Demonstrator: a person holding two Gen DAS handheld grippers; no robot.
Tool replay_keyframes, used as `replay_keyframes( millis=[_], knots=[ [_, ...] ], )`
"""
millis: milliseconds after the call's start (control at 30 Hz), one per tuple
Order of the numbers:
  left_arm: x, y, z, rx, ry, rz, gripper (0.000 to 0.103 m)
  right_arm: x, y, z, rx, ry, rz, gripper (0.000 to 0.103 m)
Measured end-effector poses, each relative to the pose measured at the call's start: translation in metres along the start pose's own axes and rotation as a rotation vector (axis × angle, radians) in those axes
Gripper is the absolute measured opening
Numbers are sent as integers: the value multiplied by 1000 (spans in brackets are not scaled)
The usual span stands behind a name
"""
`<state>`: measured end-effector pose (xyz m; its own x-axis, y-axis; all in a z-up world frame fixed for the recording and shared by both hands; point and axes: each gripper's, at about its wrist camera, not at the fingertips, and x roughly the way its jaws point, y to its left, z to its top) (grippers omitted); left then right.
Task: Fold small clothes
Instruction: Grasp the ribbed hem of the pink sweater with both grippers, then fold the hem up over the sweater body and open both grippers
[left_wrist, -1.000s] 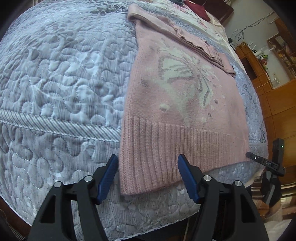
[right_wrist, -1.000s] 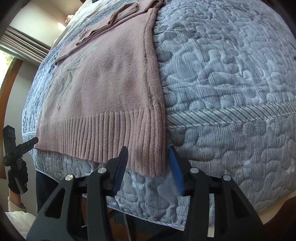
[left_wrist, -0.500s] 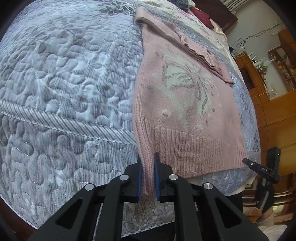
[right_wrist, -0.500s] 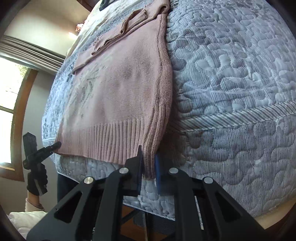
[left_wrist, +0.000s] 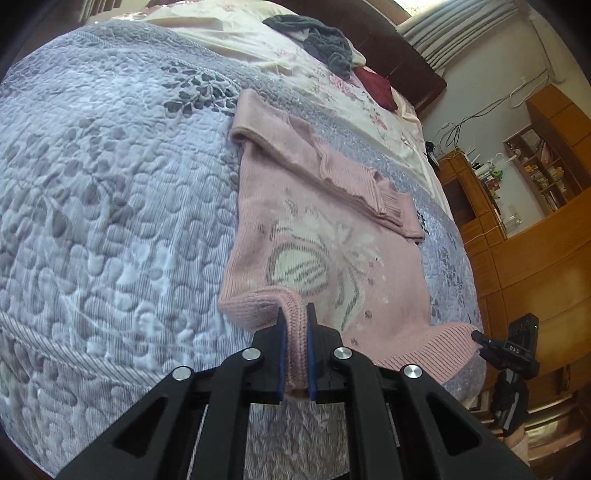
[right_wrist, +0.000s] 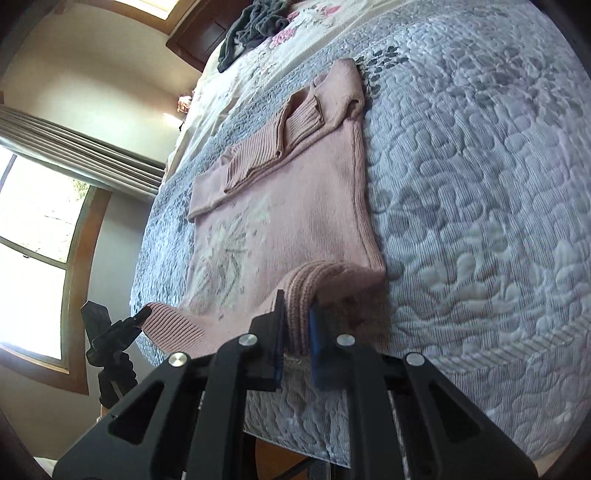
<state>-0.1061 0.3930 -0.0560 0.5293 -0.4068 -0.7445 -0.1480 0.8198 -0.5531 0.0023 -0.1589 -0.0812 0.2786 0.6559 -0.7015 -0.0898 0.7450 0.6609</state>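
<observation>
left gripper (left_wrist: 294, 354) and right gripper (right_wrist: 297, 332) each pinch a hem corner of the pink sweater (left_wrist: 325, 236), lifted off the quilt (left_wrist: 110, 184). risks: uneven carry skews the fold; thick rib slips out; folded sleeves (right_wrist: 273, 136) shift.

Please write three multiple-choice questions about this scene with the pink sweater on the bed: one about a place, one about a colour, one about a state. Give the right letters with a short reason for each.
1. Where do both tongs grip the pink sweater?
A. the collar
B. the ribbed hem corners
C. the sleeve cuffs

2. What colour is the crumpled garment near the headboard?
A. dark grey
B. yellow
C. pink

3. How are the sleeves?
A. spread outward
B. hanging off the bed
C. folded across the chest

Answers: 1 B, ribbed knit sits between the pads of the left tongs and the right tongs. 2 A, it shows dark grey on the pale sheet. 3 C, both cuffs lie on the body.
</observation>
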Motion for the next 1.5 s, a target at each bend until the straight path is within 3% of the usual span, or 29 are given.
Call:
replay_keyframes(
  millis=[300, 633, 800, 900, 933, 967, 1033, 1100, 1300, 1500],
  knots=[
    [53, 23, 58, -84, 12, 54, 8, 47, -22, 71, 110, 32, -20, 10],
    [106, 41, 83, -133, 75, 93, 11, 97, -52, 112, 221, 106, -47, 10],
    [110, 54, 90, -214, 102, 34, 14, 106, -58, 118, 236, 132, -58, 14],
    [98, 61, 93, -249, 77, 3, 24, 104, -55, 119, 228, 135, -47, 16],
    [91, 62, 94, -245, 50, 16, 37, 102, -54, 119, 221, 136, -48, 17],
    [83, 63, 95, -240, 28, 22, 43, 99, -55, 119, 218, 137, -47, 18],
    [72, 68, 96, -236, 15, 23, 43, 91, -56, 119, 210, 125, -51, 24],
    [62, 67, 97, -200, 5, 46, 43, 81, -53, 120, 176, 93, -104, 50],
    [61, 47, 99, -41, 30, 114, 53, 67, -32, 122, 52, 64, -144, 48],
    [106, 11, 99, 147, 133, 225, 60, 91, 3, 127, -155, 90, -284, 50]
  ],
)
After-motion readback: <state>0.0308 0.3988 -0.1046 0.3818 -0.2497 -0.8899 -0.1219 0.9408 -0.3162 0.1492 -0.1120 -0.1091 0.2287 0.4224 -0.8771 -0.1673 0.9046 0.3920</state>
